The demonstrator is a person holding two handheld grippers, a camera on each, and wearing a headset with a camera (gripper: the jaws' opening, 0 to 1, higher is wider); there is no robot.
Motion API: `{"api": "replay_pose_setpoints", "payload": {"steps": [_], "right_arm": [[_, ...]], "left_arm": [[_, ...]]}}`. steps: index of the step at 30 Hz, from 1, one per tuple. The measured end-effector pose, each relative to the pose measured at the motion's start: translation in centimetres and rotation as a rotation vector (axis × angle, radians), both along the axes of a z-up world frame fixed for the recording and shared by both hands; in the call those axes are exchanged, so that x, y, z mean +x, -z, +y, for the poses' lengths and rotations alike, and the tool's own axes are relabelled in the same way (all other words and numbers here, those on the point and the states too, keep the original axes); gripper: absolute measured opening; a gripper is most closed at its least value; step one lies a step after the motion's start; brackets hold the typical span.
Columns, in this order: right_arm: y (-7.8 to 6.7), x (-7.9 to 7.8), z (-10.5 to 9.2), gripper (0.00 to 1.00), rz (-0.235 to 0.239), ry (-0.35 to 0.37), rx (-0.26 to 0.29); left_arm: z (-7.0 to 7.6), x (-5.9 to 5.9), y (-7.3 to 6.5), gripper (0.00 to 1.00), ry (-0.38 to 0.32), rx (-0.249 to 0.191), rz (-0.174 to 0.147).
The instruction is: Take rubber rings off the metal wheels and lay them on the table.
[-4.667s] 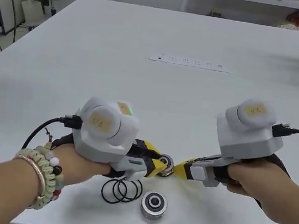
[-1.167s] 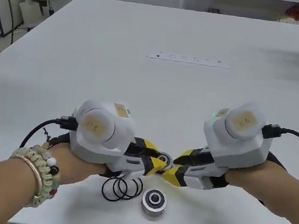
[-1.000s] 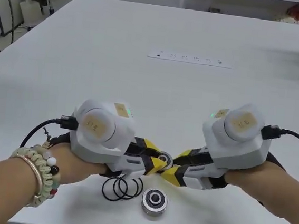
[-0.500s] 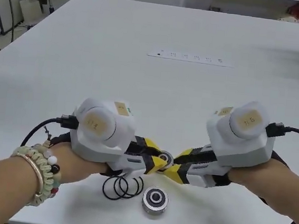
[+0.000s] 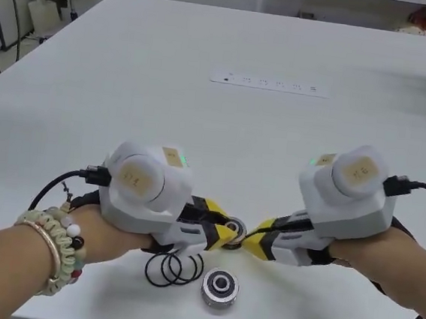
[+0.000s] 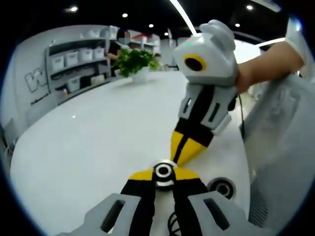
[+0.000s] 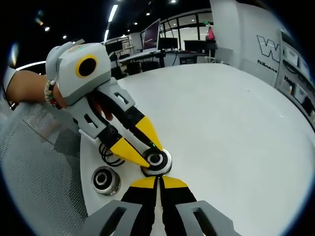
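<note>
I am keeping one metal wheel (image 6: 164, 172) clamped in the left tool (image 5: 221, 234), steadying it so that its rim is facing the right tool (image 7: 158, 183). The right tool's jaws are pressing together with their tips at that wheel's edge; I cannot tell whether they are gripping anything. Loose rubber rings (image 5: 174, 269) are lying on the counter (image 5: 202, 113) just beside the clamped wheel. A second wheel (image 5: 219, 288) is sitting near it, in my judgement awaiting its turn.
</note>
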State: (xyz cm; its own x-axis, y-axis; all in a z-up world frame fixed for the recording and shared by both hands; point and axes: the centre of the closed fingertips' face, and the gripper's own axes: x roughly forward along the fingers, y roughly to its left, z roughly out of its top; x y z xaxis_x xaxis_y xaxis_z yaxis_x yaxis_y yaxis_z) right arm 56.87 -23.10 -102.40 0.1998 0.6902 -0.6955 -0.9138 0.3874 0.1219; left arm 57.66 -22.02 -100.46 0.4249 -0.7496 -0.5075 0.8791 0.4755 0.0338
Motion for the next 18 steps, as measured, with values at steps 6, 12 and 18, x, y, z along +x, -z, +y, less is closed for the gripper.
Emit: {"api": "replay_pose_setpoints", "payload": {"steps": [6, 12, 18], "right_arm": [[0.15, 0.25, 0.07, 0.0, -0.009, 0.007, -0.009], [0.39, -0.03, 0.15, 0.08, 0.006, 0.003, -0.013], [0.33, 0.09, 0.86, 0.2, -0.034, -0.01, 0.001]], "left_arm": [[0.02, 0.02, 0.03, 0.13, -0.001, 0.0, 0.0], [0.02, 0.03, 0.04, 0.13, 0.003, -0.001, -0.001], [0.01, 0.06, 0.03, 0.13, 0.004, -0.001, -0.001]]}}
